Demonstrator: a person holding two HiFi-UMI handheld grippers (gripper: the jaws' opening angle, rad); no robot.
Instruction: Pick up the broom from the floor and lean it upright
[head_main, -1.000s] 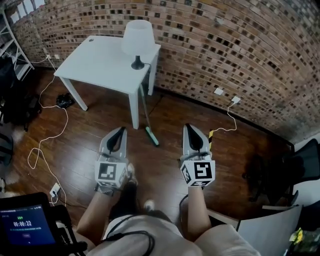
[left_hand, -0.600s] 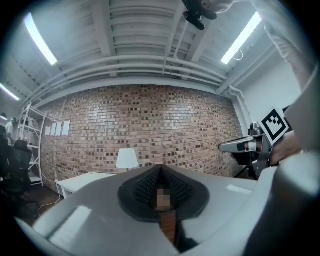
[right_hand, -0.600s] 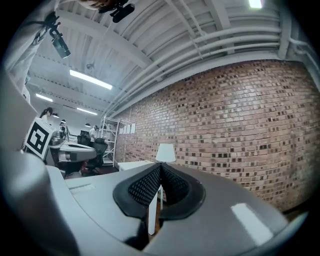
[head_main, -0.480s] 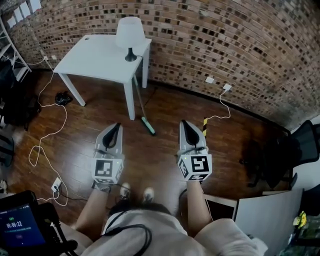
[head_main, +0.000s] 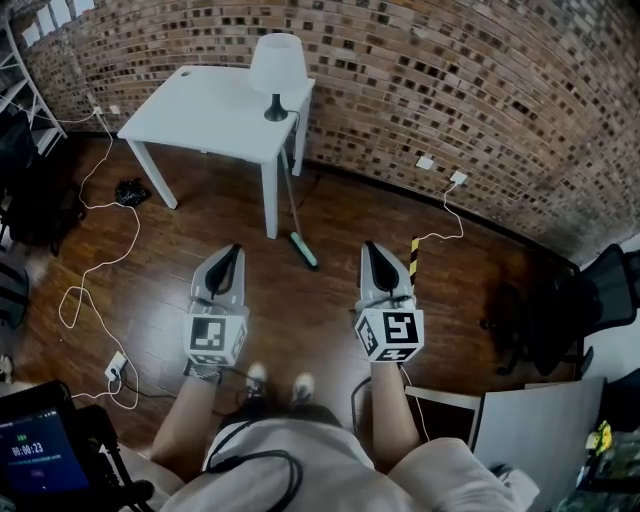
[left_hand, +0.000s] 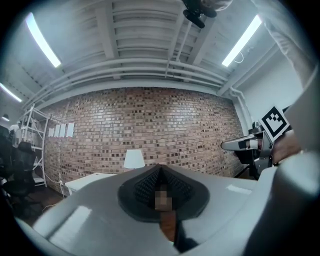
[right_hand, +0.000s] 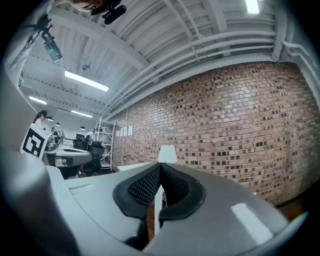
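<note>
Already propped: broom at the table leg

Item: broom (head_main: 303, 250), teal head on the floor at frame centre, handle tilted up against the white table (head_main: 205, 115) at upper centre.
Change: both grippers have drawn back slightly from it; its lean is unaltered.
Left gripper (head_main: 234, 256), right gripper (head_main: 371, 252): jaws pressed together, nothing between.
Judgement: task appears complete.

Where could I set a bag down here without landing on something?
Bare: the table top left of the lamp, and the floor between the broom and the wall. Crowded: cables snake over the floor at left, and chairs fill the right side.
</note>
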